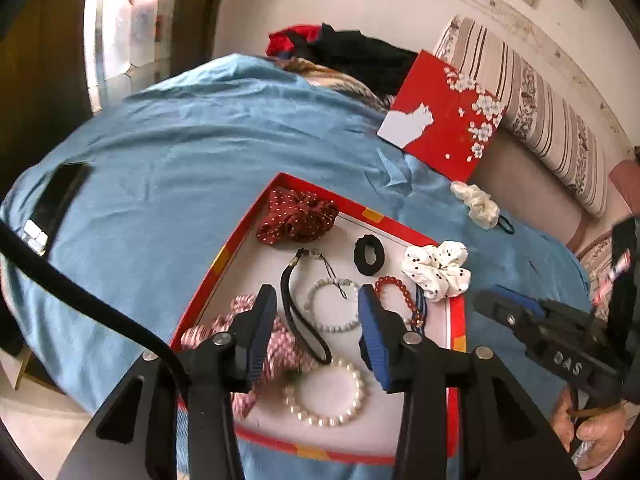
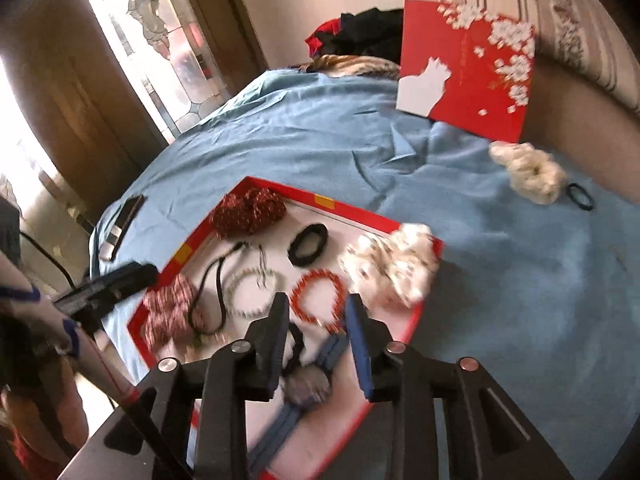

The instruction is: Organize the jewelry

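While both hover over the red box [image 1: 456, 316], left gripper [image 1: 316, 300] gapes; right gripper [image 2: 316, 306] too.

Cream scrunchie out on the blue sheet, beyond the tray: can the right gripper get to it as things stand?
Probably yes. The right gripper is open and holds nothing, and the cream scrunchie lies uncovered on the blue sheet, outside the red tray, with only a thin black hair tie beside it.

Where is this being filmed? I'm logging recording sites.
Likely a home bedroom: a blue sheet over what looks like a bed, a striped cushion, and a glazed door.
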### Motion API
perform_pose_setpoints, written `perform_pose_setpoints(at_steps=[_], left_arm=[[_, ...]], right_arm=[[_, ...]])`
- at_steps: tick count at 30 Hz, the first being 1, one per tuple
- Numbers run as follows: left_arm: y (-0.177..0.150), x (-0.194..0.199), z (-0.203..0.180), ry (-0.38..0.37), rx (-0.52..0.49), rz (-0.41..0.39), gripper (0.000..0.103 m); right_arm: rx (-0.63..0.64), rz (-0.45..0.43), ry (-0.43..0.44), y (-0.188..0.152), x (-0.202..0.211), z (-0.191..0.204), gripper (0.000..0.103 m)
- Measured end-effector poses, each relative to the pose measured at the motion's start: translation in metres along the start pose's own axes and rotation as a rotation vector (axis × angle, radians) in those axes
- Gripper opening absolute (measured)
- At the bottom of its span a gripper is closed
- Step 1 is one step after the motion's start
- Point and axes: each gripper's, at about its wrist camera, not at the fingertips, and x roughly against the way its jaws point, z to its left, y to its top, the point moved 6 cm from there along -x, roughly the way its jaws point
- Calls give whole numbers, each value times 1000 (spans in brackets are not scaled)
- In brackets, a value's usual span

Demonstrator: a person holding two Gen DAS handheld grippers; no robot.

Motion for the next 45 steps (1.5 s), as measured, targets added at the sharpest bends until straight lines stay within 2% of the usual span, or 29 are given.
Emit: perform_pose_setpoints(at_steps=[2,5,9,12,16,18,21,24,27,34,37,41,45], left_arm=[[-4,14,-2,32,-7,-28,48],[-10,38,-8,104,-23,-86,61],[-13,68,-21,176,-16,-161,71],[-19,84,-39,158,25,-187,77],[-42,83,-73,83,57,-151,78],[-64,79,-91,70,54,-140,78],[-101,75,-107,90,50,-139,78],[-138,64,-118,98,46,-84,78],[-163,58,-123,136,5,-52,78],[-201,56,-138,259,-245,-83,78],[-205,64,-139,256,-264,-107,78],[-193,78,-139,239,-230,-153,80],[-173,102,-133,312,-220,-260,92]], right_arm=[[27,-11,-33,-14,16,-6,36],[58,-20,-105,-37,37,-17,38],[8,-65,-143,-66,66,-38,47],[-81,-103,-146,-88,85,-56,48],[-174,-152,-215,-119,105,-83,49],[-219,-165,-248,-133,113,-96,50],[-298,-175,-286,-156,123,-120,50],[-379,-177,-303,-175,131,-141,50],[-428,-177,-311,-188,135,-154,50],[-442,-191,-315,-199,140,-156,52],[-443,-195,-306,-202,141,-152,52],[-401,-203,-316,-205,144,-140,53],[-365,-210,-330,-208,148,-128,56]])
